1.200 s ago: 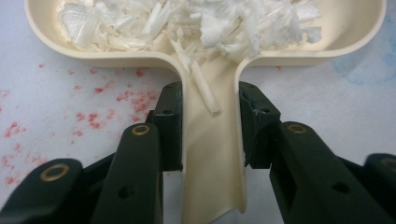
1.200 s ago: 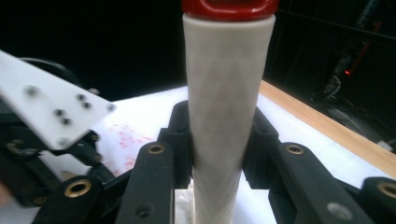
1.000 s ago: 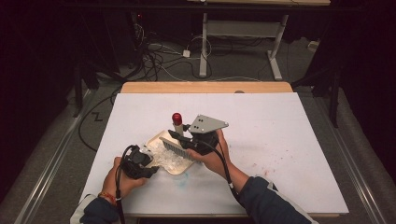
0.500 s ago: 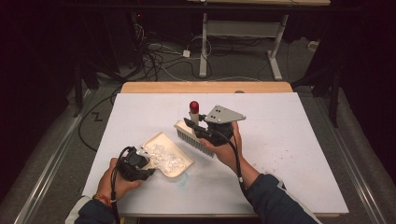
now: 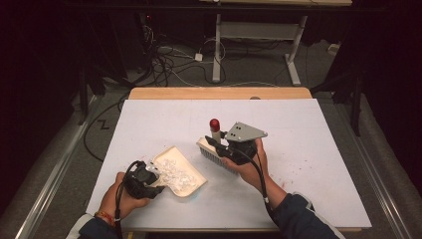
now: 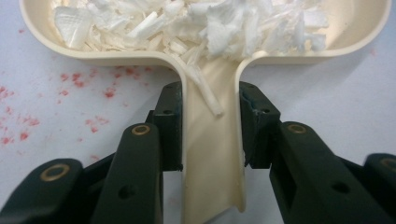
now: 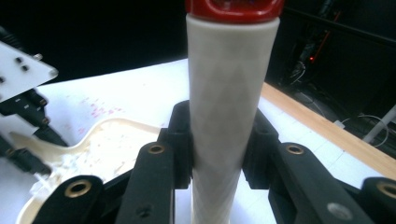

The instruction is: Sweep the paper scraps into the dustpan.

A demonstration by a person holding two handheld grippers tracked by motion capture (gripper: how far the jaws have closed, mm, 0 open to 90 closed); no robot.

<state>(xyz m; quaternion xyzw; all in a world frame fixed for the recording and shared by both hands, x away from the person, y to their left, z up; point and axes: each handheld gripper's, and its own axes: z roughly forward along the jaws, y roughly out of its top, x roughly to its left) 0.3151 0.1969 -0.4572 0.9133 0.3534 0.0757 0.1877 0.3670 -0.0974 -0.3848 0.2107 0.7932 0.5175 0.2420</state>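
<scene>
A cream dustpan lies on the white table, its tray holding a pile of white scraps. My left gripper is shut on the dustpan's handle, a pad on either side. A hand brush with a white handle and a red cap is held to the right of the pan, lifted off the table. My right gripper is shut on that handle. The brush's bristle row points down and toward the pan. In the right gripper view the dustpan lies at lower left.
The white table sheet carries faint red specks near the pan and at the right. A wooden strip runs along the table's far edge. Beyond it are cables and desk legs on a dark floor.
My right gripper has carried the brush up and to the right, away from the dustpan. The left gripper and the dustpan have stayed where they were.
</scene>
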